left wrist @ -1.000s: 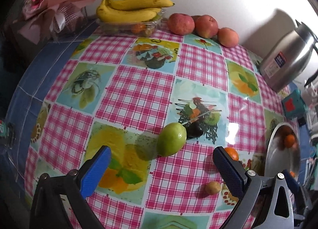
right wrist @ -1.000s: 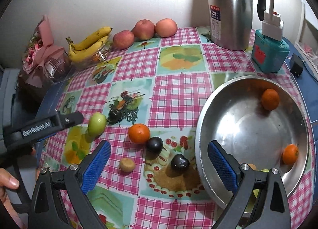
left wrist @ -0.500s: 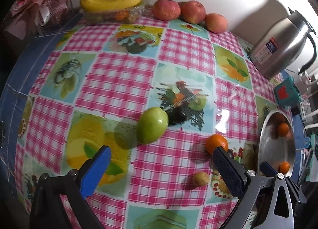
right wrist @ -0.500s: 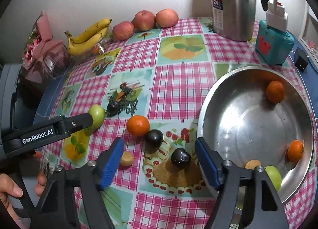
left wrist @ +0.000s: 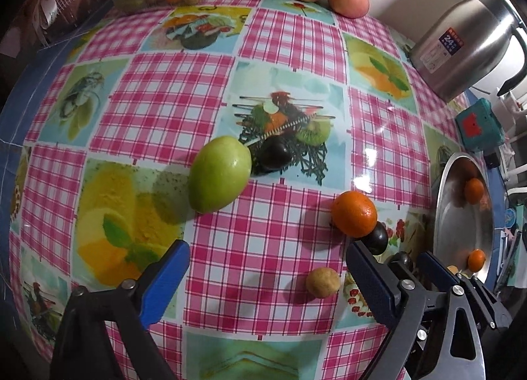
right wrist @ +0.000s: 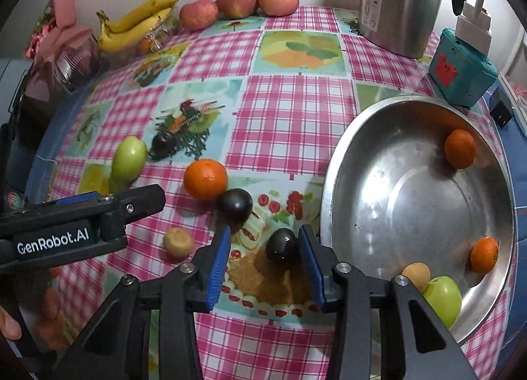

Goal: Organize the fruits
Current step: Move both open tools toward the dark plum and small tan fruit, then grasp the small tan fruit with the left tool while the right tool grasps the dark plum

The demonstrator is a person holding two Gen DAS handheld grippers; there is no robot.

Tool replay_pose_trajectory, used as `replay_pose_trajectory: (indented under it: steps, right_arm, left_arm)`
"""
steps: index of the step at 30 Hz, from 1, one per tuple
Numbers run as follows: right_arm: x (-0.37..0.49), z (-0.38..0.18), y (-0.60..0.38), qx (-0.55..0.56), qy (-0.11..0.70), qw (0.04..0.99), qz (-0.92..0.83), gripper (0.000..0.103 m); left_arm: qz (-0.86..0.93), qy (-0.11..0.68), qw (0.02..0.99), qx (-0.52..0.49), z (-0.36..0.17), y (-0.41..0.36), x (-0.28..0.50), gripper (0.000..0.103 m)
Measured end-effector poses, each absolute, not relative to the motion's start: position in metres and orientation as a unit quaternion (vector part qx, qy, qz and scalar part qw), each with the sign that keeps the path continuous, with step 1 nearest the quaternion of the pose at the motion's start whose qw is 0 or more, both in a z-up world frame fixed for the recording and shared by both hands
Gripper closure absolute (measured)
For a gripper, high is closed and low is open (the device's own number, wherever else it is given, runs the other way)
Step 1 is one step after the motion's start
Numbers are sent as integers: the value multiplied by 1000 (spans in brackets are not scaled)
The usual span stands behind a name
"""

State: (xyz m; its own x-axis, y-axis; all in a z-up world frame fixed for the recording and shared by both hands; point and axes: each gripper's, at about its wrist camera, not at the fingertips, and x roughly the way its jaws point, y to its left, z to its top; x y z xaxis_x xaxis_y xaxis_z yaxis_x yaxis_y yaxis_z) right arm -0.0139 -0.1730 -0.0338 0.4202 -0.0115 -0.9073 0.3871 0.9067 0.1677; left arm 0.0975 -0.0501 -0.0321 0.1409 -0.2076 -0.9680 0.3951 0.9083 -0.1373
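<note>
A steel bowl [right wrist: 411, 109] at the right holds two oranges, a green fruit and a small tan fruit. Loose on the checked cloth lie a green fruit [left wrist: 219, 177], an orange [right wrist: 205, 178], three dark plums and a small tan fruit [right wrist: 178, 242]. My right gripper [right wrist: 263, 251] is open, its blue pads on either side of the nearest dark plum [right wrist: 282, 245], right pad close to it. My left gripper [left wrist: 263, 268] is open and empty, low over the cloth, the green fruit ahead of it.
Bananas [right wrist: 138, 22] and three red apples [right wrist: 237, 1] line the back wall. A steel kettle [right wrist: 400, 1] and a teal box [right wrist: 461, 70] stand at the back right. A wrapped bouquet [right wrist: 62, 47] sits at the back left.
My right gripper has moved forward and narrowed its jaws around the nearest dark plum. My left gripper has moved forward and right toward the green fruit.
</note>
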Motion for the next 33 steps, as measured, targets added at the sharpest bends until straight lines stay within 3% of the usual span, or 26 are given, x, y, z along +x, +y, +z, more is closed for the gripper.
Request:
replay_pose_trajectory:
  steps: [12, 33]
  right_arm:
    - [-2, -41, -162, 128, 546, 817, -135, 64]
    - [3, -47, -145, 20, 570, 806, -158, 81]
  left_arm:
    - [-193, 633, 747, 63, -35, -46, 101, 6]
    - [-186, 638, 746, 48, -32, -33, 104, 6]
